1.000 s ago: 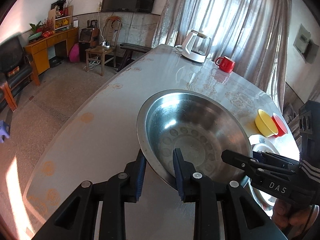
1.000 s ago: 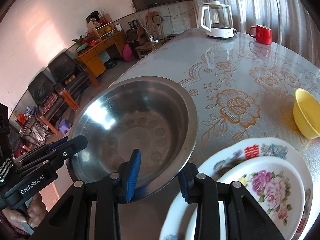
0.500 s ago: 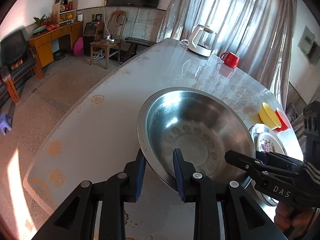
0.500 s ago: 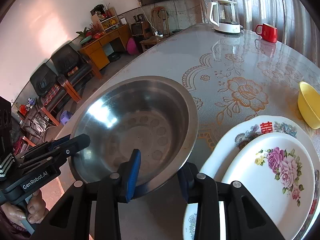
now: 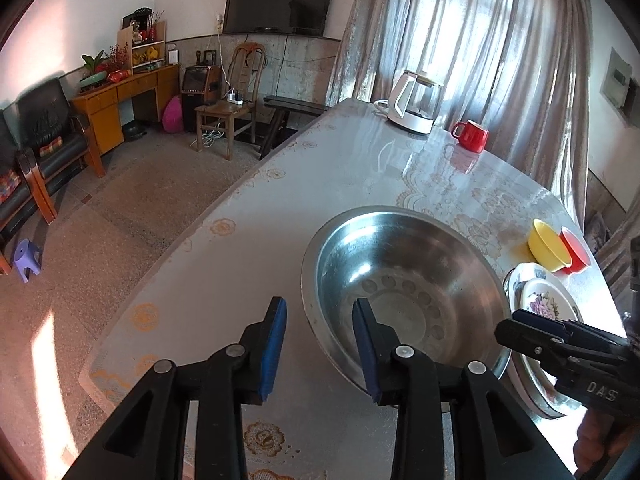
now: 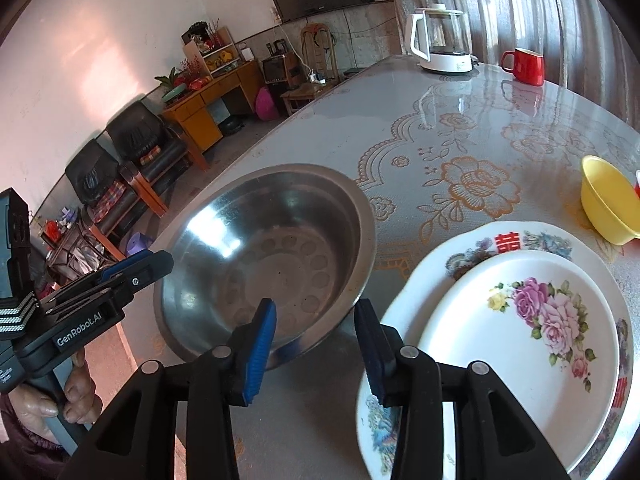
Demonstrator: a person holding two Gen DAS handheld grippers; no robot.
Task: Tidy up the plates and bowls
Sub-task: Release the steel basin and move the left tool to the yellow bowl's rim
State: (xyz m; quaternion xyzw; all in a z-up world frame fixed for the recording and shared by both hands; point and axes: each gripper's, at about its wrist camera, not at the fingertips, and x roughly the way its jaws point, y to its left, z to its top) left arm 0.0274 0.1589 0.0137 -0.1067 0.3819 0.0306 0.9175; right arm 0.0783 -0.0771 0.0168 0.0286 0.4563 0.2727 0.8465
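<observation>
A wide steel basin [image 5: 404,296] [image 6: 272,256] rests on the flowered table [image 5: 280,232]. My left gripper [image 5: 320,342] straddles its near-left rim; the jaws are opening, and the blue pads stand off the metal on both sides. My right gripper [image 6: 316,344] straddles the opposite rim the same way, jaws opening, pads clear of the rim. Each gripper shows in the other's view: the right gripper [image 5: 520,326] at the basin's right edge, the left gripper [image 6: 156,262] at its left edge. A small floral plate [image 6: 520,344] lies on a larger plate [image 6: 460,248] right of the basin.
A yellow bowl [image 5: 548,244] [image 6: 608,200] nests in a red bowl [image 5: 578,246] beyond the plates. At the table's far end stand a kettle [image 5: 416,106] and a red mug [image 5: 472,134]. The table's left edge drops to the floor close beside the basin.
Both grippers' jaws have widened from a close hold on the basin's rim to a visible gap. The right gripper has drawn back a little from the basin.
</observation>
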